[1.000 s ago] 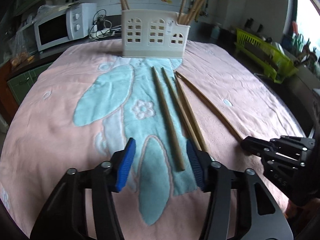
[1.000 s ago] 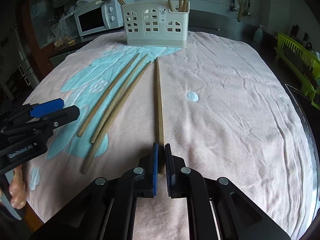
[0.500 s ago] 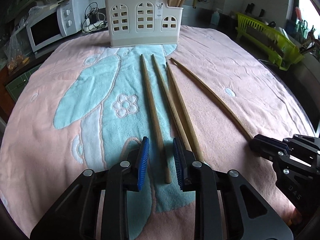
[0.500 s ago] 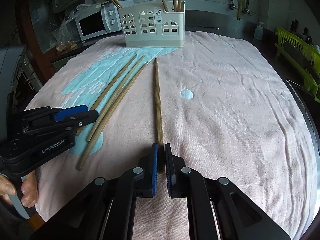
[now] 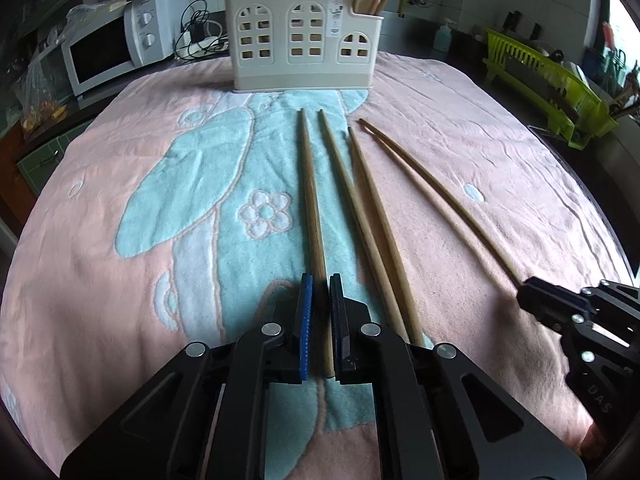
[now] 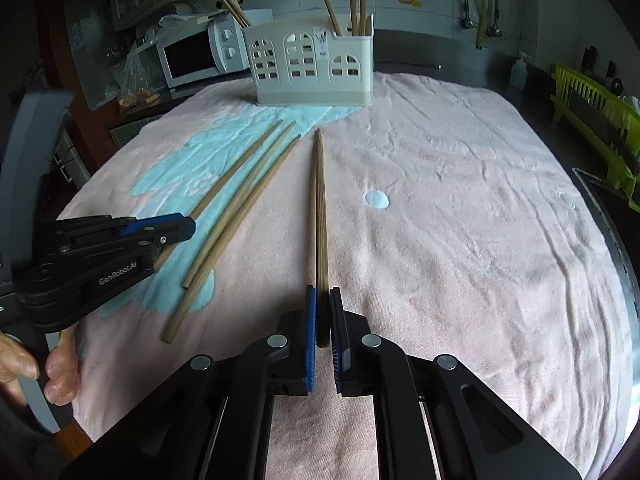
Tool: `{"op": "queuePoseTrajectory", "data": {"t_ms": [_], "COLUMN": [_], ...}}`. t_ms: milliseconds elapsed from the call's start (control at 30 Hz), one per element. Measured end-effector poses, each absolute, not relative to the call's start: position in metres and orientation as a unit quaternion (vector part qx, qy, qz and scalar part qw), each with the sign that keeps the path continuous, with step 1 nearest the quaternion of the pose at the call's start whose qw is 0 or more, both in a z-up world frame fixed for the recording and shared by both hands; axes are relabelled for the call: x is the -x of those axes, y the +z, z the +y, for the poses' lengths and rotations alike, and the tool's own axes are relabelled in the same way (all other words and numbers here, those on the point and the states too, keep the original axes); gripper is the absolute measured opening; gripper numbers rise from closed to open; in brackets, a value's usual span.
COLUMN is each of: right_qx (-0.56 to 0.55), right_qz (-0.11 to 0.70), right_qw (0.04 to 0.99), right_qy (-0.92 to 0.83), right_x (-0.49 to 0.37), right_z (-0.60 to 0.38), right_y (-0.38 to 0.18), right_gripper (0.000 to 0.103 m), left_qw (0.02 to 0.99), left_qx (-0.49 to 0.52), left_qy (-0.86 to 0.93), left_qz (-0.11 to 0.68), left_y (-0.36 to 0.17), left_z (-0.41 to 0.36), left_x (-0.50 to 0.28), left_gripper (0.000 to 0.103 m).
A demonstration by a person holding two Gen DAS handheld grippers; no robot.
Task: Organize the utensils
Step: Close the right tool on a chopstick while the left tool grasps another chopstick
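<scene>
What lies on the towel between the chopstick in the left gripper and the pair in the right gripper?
Two loose chopsticks, side by side on the towel, shown in both wrist views.

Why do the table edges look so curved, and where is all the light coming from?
Left wrist view: the fisheye lens bends the towel into a dome and darkens the corners; a window glares white at upper right. Right wrist view: same bulge, the dish rack curves at the edge; soft, even light with faint shadows; the chopstick stays sharp.
</scene>
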State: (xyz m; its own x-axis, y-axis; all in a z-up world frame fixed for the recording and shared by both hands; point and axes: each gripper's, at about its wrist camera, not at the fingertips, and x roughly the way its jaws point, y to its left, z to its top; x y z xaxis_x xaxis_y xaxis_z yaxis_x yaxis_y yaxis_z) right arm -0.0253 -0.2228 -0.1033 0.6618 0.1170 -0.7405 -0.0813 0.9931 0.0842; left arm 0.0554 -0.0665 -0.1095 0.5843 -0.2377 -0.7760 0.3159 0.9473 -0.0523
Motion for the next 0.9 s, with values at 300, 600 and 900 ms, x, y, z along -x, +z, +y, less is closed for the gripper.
{"op": "queuePoseTrajectory", "data": {"t_ms": [300, 600, 900], "right_qx": [-0.017, -0.018, -0.035], "right_qz": [0.347, 0.291, 0.268], "right_qw": [0.936, 0.953, 0.958], "right_qy": [0.061, 0.079, 0.096], "right_x": [0.035, 0.012, -0.031], "right_z": [-0.224, -0.226, -0.231], "right_y": [-0.055, -0.009, 0.014], "right_gripper": [0.007, 0.007, 0.007], "left_qw": [0.918, 0.947, 0.949], "left_qx": [-0.016, 0.003, 0.018], "left_qy": [-0.152, -0.148, -0.152], "left_qz": [0.366, 0.285, 0.275], "left_y": [-0.068, -0.028, -0.005], "left_z": [-0.046, -0.03, -0.017], "left_x": [-0.05, -0.063, -0.093], "left_gripper": [0.006, 0.006, 0.006]}}
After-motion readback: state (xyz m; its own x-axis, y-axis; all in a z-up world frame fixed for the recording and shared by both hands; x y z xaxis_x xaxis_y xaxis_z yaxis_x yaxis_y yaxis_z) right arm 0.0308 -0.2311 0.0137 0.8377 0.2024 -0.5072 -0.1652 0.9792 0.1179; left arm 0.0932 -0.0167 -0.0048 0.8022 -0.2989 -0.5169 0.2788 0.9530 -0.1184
